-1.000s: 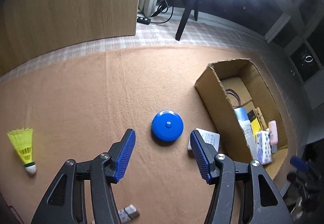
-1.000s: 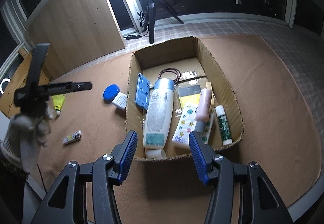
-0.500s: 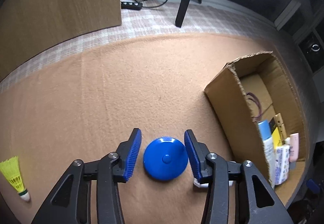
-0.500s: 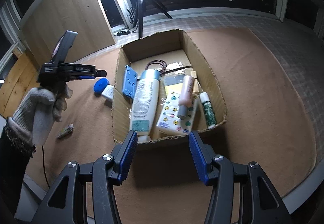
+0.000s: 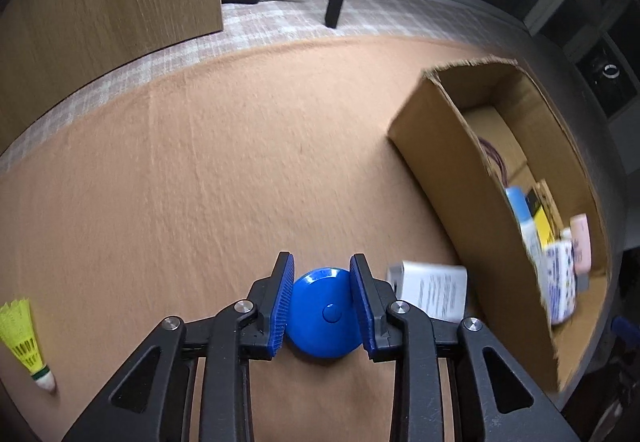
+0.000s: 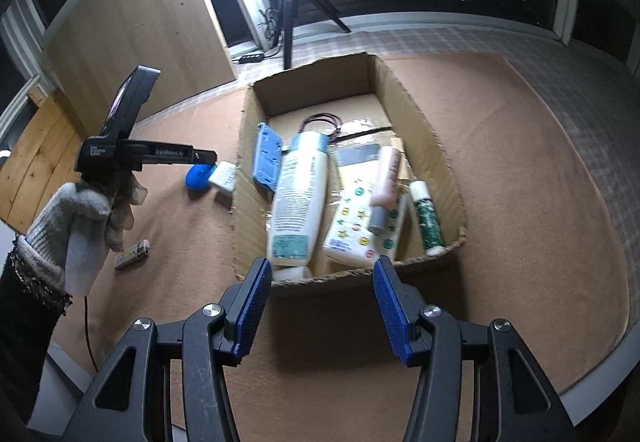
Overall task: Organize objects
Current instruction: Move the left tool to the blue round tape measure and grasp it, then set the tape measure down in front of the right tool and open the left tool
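My left gripper [image 5: 322, 308] is closing its jaws on the blue disc [image 5: 322, 316], which lies flat on the carpet [image 5: 200, 182] between the pads, apparently touching both. It looks like hard, smooth plastic, light and stiff, so I judge it could slip; gripping across its widest part seems best. Right of the tool lie a white box [image 5: 434, 290] and the cardboard box [image 5: 452, 158]

The left gripper [image 5: 322, 300] is closing its blue pads [image 5: 283, 306] on the round blue disc [image 5: 322, 312] lying on brown carpet [image 5: 224, 178], beside a white box [image 5: 434, 292] and the cardboard box [image 5: 452, 166]
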### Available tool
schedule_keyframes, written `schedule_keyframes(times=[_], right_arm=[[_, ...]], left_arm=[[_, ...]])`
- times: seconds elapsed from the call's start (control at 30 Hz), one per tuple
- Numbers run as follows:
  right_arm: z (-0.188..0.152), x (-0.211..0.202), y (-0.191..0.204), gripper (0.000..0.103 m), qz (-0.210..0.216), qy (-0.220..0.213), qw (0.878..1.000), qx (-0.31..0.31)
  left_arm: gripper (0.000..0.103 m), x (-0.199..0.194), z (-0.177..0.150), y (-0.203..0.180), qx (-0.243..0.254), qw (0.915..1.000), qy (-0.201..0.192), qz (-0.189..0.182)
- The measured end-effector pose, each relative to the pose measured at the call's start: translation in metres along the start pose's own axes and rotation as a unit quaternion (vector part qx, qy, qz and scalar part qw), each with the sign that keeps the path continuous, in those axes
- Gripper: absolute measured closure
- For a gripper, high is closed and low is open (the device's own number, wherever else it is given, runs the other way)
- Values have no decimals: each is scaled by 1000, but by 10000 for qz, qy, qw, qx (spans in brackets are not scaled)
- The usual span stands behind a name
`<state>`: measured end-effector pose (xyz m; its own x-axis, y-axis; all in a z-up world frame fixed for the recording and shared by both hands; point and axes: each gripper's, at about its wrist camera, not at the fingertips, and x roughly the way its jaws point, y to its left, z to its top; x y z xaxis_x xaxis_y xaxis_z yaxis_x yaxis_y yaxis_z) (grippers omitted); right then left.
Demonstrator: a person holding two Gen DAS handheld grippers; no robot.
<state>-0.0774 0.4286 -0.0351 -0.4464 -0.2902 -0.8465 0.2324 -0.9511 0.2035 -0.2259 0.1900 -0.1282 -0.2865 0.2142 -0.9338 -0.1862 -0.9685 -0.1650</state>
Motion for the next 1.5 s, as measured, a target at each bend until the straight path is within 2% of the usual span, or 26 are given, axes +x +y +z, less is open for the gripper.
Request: schedule_keyframes(times=[0.3,0.6,0.87,0.93,0.97,1.0,1.23,1.4,1.5], right_arm=[[3,1,29,54,257,-33,9993,-259],[-3,13,64,54,480,119,9969,-605],[-12,28,92,54,567,284,9940,-892],[-14,32,98,54,632,362,9930,-927],[-15,34,100,54,664,398,9925,-949],[-16,36,103,54,688,429,9919,-974],[-25,51,120,54,857,643,9879,-1124],[-31,64,132,54,893,850,9847,-1233],[-36,72,140,53,873,958,9829,-1305]], left_arm=[[71,-20,-64,-12,237,9996,5,-118],[71,-41,-132,-15,154,9993,-68,-325],[70,-61,-181,2,-302,9981,-206,-504],[67,-67,-189,9,-394,9979,-216,-477],[61,-72,-194,14,-452,9978,-233,-435],[58,-75,-197,19,-493,9975,-256,-440],[58,-95,-212,64,-917,9947,-432,-173],[58,-101,-209,83,-951,9943,-480,48],[55,-104,-205,86,-794,9956,-469,148]])
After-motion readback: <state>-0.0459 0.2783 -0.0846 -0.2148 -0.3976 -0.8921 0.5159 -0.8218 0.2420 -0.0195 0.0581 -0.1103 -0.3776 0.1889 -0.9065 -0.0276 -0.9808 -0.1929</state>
